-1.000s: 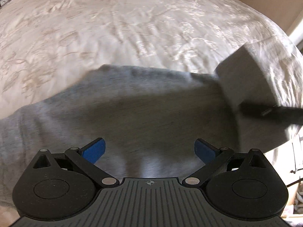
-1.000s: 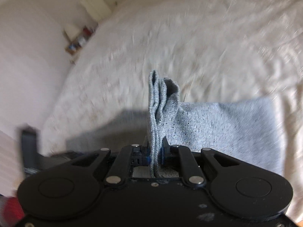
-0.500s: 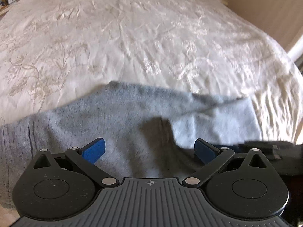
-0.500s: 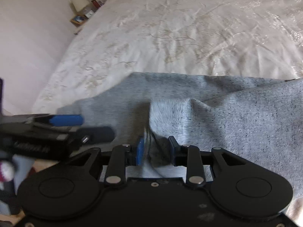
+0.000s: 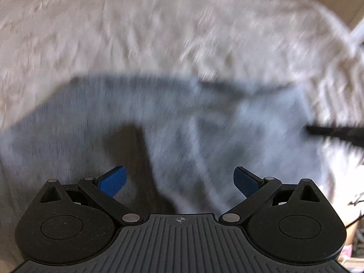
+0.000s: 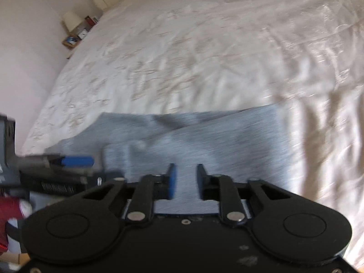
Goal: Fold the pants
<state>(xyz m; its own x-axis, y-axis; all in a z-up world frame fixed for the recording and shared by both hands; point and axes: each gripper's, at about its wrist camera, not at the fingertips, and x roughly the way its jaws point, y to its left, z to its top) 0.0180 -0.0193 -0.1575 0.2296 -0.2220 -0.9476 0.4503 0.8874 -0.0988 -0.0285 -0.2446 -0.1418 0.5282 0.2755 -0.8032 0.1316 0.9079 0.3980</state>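
Left wrist view: you are holding your left tool (image 5: pixel 179 179) with its blue pads spread wide, nothing between them, just above the grey sweatpants (image 5: pixel 159 118). The frame is smearing with motion now, where half a second ago it was sharp, so you are swinging this tool. The pants are lying on the white embroidered bedspread (image 5: pixel 159 27), a lighter folded-over layer (image 5: pixel 261 125) resting across the darker lower layer at right. The dark bar of your right tool (image 5: pixel 336 133) is sitting at the right edge of the cloth.

Right wrist view: your right tool (image 6: pixel 184 179) is standing with pads parted a little and nothing between them. Half a second ago those pads were closed around a ridge of cloth; a second ago they were carrying a bunched edge up in the air. So you are letting go, and the fold looks laid down. The sweatpants (image 6: pixel 204 141) are lying flat on the bedspread (image 6: pixel 204 56), the overlap showing as a diagonal seam line. Your left tool (image 6: pixel 77 161) is coming in from the left, low over the cloth.

Judgement: one fold is down; the next is probably smoothing or a second fold.

Containers: none on the bed. A small shelf (image 6: pixel 75 38) beside the bed is holding small items too blurred to name.
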